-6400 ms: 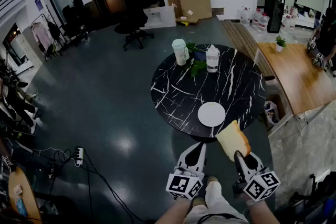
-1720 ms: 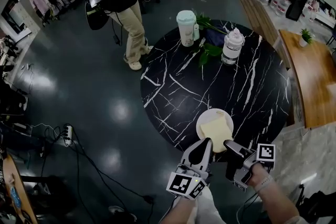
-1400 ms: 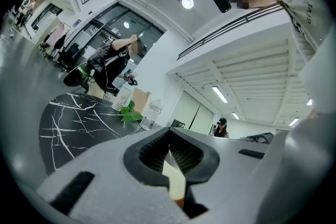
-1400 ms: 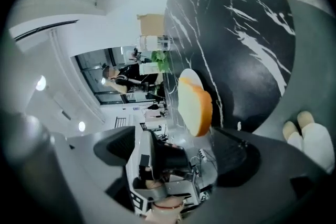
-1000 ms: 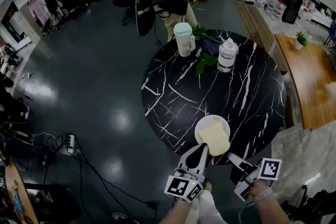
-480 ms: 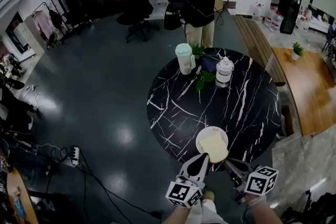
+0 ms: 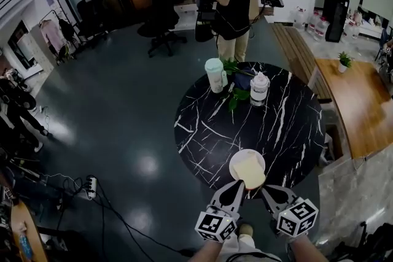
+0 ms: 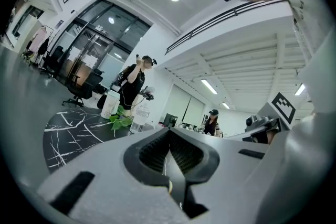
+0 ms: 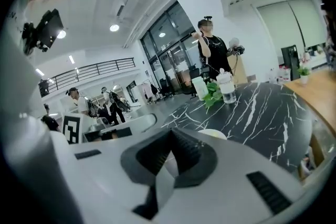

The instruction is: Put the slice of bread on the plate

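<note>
The pale slice of bread (image 7: 250, 173) lies on the white plate (image 7: 238, 160) at the near edge of the round black marble table (image 7: 276, 126); it overhangs the plate's near rim. My left gripper (image 7: 239, 184) hangs shut just short of the bread, with nothing in it. My right gripper (image 7: 266, 191) is shut too and empty, a little to the right of the bread and off the table edge. In the right gripper view the plate (image 9: 212, 134) shows just past the shut jaws of that gripper (image 9: 170, 132). The left gripper (image 8: 169, 131) points level over the table.
A lidded cup (image 7: 215, 75), a clear bottle (image 7: 258, 88) and green leaves (image 7: 236, 94) stand at the table's far side. A person (image 7: 230, 3) stands beyond them. A wooden table (image 7: 347, 101) is at the right, and a power strip with cables (image 7: 92, 184) lies on the floor at the left.
The right gripper's jaws have closed and it has rolled upright. Both grippers have drawn back from the plate, and the bread stays on it. The person beyond the table has moved farther off.
</note>
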Demonstrator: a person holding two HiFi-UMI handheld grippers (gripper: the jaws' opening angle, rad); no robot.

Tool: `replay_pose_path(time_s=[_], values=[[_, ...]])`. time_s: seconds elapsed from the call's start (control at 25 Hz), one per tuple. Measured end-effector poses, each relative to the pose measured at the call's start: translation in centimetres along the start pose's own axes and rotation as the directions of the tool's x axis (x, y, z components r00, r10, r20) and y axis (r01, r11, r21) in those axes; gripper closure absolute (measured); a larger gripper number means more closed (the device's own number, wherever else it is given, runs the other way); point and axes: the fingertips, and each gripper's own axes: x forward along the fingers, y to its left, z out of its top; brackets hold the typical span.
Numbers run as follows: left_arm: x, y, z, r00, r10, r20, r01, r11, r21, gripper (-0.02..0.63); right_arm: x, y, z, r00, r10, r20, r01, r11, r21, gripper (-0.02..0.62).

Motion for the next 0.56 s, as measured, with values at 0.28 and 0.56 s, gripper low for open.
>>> replay_pose_path(time_s=[0.28,0.56], values=[[-0.1,-0.4,0.8,1.000,-0.022,-0.008,0.022,1.000,0.020,0.600,-0.5,0.5,1.2,0.999,-0.028,0.037,0.029,0.999,-0.032,0.584],[-0.3,-0.7,0.4,1.000,-0.020,-0.017,0.021,1.000,0.016,0.600,-0.8,0.8,1.5,0.999,-0.023,0.045,0.026,0.998,-0.057,0.584]])
